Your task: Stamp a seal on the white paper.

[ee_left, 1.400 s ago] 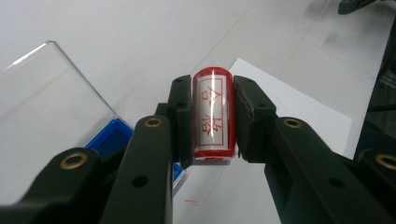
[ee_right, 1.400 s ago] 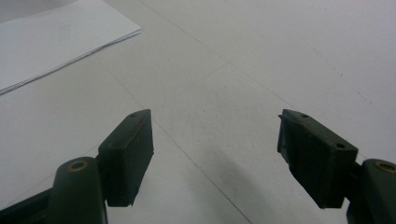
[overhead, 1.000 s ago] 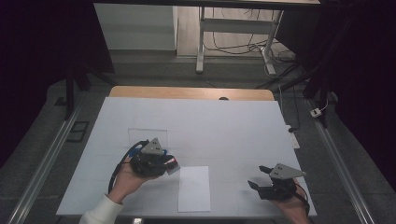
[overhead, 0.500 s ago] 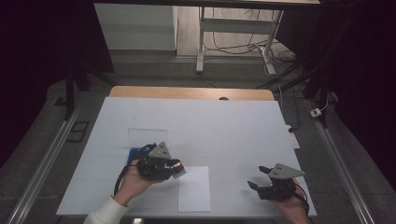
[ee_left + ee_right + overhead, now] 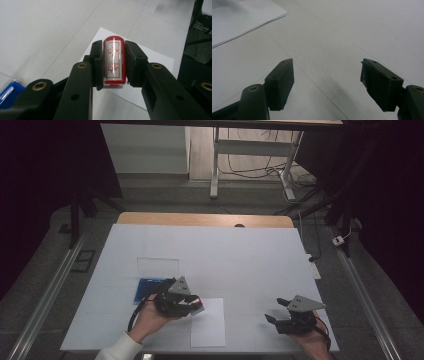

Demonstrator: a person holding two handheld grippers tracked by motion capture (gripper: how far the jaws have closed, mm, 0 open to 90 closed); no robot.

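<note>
High view: a white table (image 5: 240, 255) with a person's hands entering from the near edge. The left gripper (image 5: 196, 304) sits over the near-left part of the table, at the left edge of a white sheet of paper (image 5: 209, 325). In the left gripper view, its two black jaws are closed on a small stamp (image 5: 114, 62), a red cylinder with a white label bearing red characters, held between the pads above the far corner of the paper (image 5: 150, 60).

Just left of and behind that gripper lies a blue ink pad (image 5: 148, 290) (a flat tray; its contents cannot be made out), and the blue corner of it also shows at the lower left of the left gripper view (image 5: 11, 91). A clear rectangular lid (image 5: 158, 266) rests flat on the table just beyond the pad, apart from it.

The right gripper (image 5: 276, 311) is at the near-right of the table, well apart from the paper. In the right gripper view its jaws stand wide apart with nothing between them, over bare table surface (image 5: 342, 45); an edge of the paper (image 5: 242, 17) lies at upper left.
</note>
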